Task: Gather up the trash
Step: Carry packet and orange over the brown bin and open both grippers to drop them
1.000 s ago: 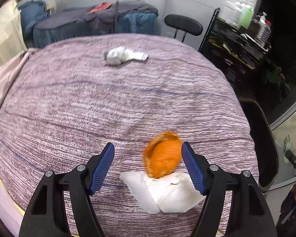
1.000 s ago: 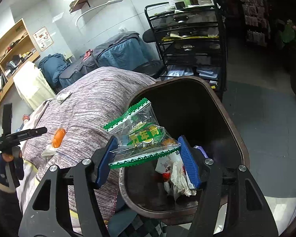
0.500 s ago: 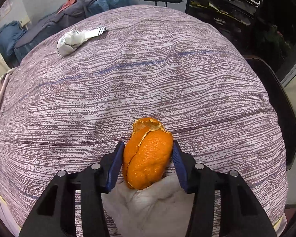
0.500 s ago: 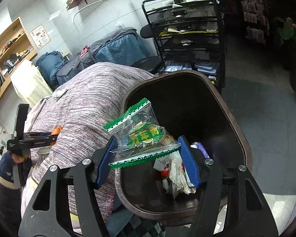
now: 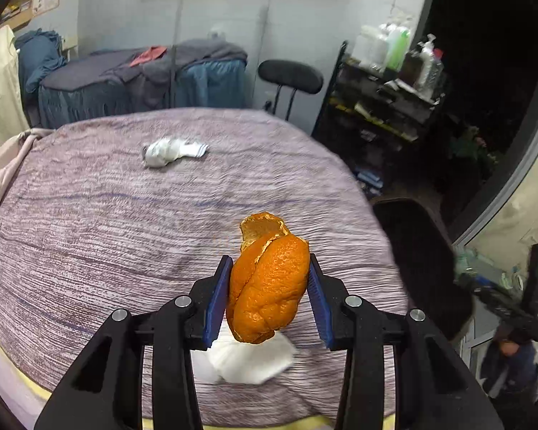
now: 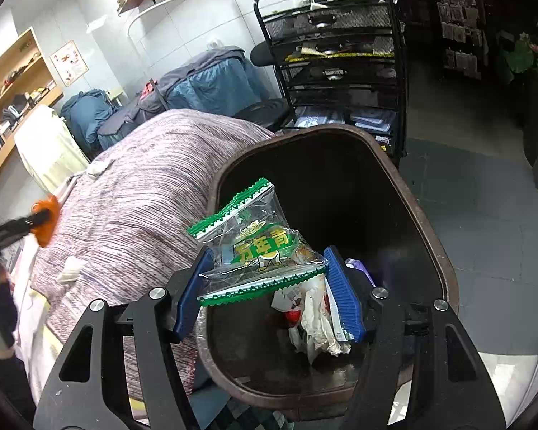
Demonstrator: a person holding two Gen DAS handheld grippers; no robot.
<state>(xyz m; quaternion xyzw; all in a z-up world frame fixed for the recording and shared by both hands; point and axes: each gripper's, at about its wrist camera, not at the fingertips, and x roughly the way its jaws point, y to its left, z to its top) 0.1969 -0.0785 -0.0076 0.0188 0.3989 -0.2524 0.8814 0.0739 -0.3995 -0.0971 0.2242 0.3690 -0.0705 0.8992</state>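
Observation:
My left gripper [image 5: 267, 297] is shut on an orange peel [image 5: 267, 286] and holds it above the purple striped bed cover [image 5: 125, 236]. A white tissue [image 5: 251, 360] lies on the cover just below it. A crumpled white wrapper [image 5: 170, 151] lies farther back. My right gripper [image 6: 265, 286] is shut on a clear green-edged snack wrapper [image 6: 254, 247] and holds it over the open dark brown trash bin [image 6: 444, 254], which has trash inside. The left gripper with the peel also shows at the left of the right wrist view [image 6: 45, 220].
The bin's rim [image 5: 423, 251] sits off the bed's right side. A black wire rack [image 6: 337, 61] and a black stool [image 5: 290, 77] stand beyond the bed. Blue and grey covered furniture [image 5: 132, 79] lines the back wall. Grey floor tiles [image 6: 484, 193] lie right of the bin.
My left gripper closed on the orange peel and lifted it off the white tissue. My right gripper kept holding the snack wrapper over the bin, barely moving.

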